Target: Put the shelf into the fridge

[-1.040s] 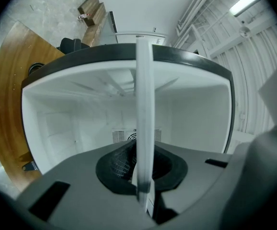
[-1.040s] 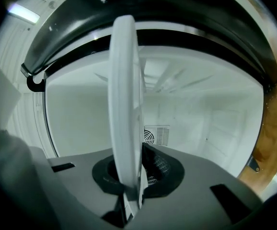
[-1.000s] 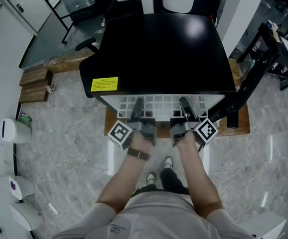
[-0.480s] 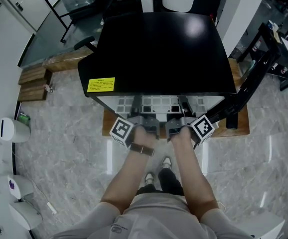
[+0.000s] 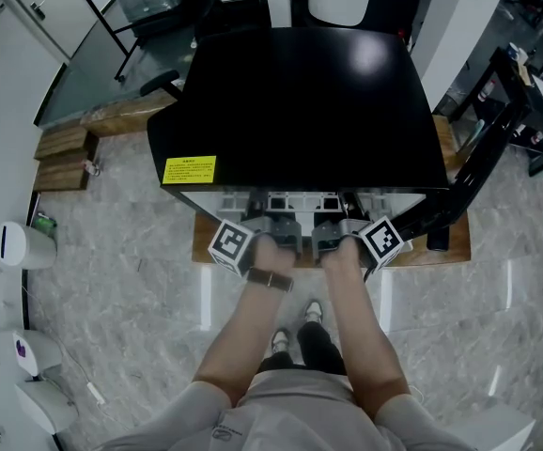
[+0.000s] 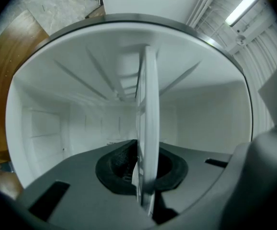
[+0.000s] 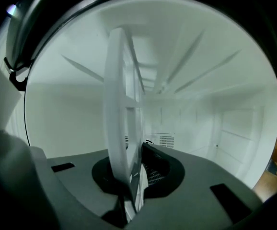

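Note:
From above, the black fridge (image 5: pixel 300 101) stands open toward me. Only a narrow strip of the white grid shelf (image 5: pixel 300 201) shows under its front edge; the remainder is hidden inside. My left gripper (image 5: pixel 281 224) and right gripper (image 5: pixel 330 225) sit side by side at that edge, each shut on the shelf's front rim. In the left gripper view the shelf (image 6: pixel 148 119) appears edge-on, running into the white fridge interior, clamped at the left gripper (image 6: pixel 143 176). The right gripper view shows the same shelf (image 7: pixel 121 109) pinched in the right gripper (image 7: pixel 131 181).
The fridge's black door (image 5: pixel 469 172) hangs open at the right. The fridge rests on a wooden platform (image 5: pixel 445 242) on a marble floor. Wooden blocks (image 5: pixel 65 158) and white appliances (image 5: pixel 13 244) lie at the left. A yellow label (image 5: pixel 189 169) marks the fridge top.
Both grippers have moved forward to the fridge's front edge and closer together, and the shelf has slid deeper in, leaving far less of its grid showing.

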A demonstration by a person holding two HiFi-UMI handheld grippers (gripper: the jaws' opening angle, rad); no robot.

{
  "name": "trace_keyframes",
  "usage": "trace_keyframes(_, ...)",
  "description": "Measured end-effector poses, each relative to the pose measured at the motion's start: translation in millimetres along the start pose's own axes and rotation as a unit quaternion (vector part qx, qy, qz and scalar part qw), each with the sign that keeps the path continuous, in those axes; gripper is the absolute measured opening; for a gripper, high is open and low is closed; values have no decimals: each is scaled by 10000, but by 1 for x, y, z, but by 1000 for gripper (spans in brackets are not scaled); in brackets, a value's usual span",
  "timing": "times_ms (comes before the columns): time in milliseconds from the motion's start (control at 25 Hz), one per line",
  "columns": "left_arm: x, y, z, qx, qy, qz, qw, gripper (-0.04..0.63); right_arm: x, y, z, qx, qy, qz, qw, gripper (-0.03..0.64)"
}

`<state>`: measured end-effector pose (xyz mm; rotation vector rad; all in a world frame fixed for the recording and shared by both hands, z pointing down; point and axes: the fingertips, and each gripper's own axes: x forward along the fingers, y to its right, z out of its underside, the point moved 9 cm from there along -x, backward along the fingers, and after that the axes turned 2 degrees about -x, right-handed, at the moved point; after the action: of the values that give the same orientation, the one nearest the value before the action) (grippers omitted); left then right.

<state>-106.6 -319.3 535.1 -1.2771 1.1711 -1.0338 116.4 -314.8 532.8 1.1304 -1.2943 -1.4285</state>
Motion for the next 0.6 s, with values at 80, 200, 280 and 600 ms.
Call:
trace_keyframes(80,1,-1,0,-10,1,9,10000,28,1,2,0,1,-17,-36,10000,49)
trace_keyframes(200,6,-2,-1,3,-4,27,10000,28,6,3,-2,-14,-35,-55,10000,49)
trace_keyframes(280,10,-1,-1,7,-11,41,10000,28,10,3,-4,-28,-48,-56,10000,49)
trace_keyframes(600,24,-1,-3,13,5,79,10000,28,23,3,-6,-35,-40,-70,10000,49)
